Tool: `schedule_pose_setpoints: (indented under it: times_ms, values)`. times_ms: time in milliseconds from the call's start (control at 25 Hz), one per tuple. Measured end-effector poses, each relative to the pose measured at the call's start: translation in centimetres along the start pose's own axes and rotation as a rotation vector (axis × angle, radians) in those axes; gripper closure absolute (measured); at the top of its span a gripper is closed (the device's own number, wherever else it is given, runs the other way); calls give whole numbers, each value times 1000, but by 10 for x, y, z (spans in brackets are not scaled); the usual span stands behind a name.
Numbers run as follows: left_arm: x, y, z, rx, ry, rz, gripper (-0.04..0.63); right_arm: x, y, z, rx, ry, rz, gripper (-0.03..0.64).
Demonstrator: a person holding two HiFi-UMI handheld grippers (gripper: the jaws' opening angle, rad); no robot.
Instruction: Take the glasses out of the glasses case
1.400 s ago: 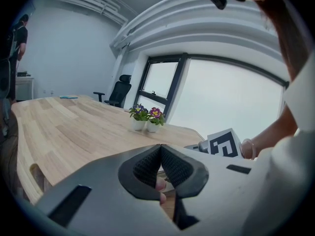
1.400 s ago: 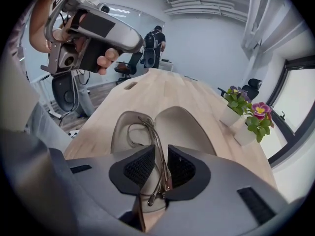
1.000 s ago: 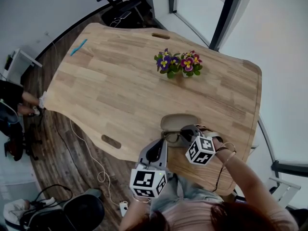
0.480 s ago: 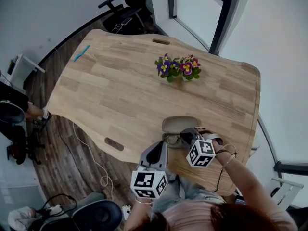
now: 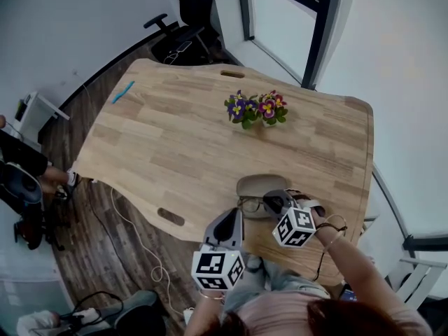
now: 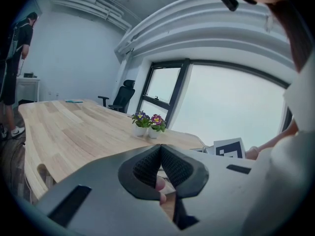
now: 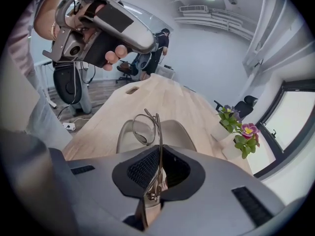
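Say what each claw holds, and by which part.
Right claw: glasses, pinched at one end of the frame, near the hinge. Left claw: shut on nothing.

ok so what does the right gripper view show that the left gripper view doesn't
Only the right gripper view: the glasses clamped between the jaws of the right gripper, with the open glasses case just beyond them. Only the left gripper view: the left gripper with its jaws together and nothing clamped, and a blue item at the table's far end. Both: the wooden table and the potted flowers.
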State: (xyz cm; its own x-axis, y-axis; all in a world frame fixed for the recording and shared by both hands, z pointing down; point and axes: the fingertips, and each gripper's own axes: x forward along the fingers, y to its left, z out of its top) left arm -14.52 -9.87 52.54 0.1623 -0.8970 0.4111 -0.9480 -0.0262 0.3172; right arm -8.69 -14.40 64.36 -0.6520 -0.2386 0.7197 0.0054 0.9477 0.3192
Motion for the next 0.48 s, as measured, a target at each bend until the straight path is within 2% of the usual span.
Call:
schedule_pose_setpoints:
  times_ms: [480]
  values:
    - [-12, -8, 20, 32, -39, -7, 594, -30, -15, 16, 97, -49, -89, 600]
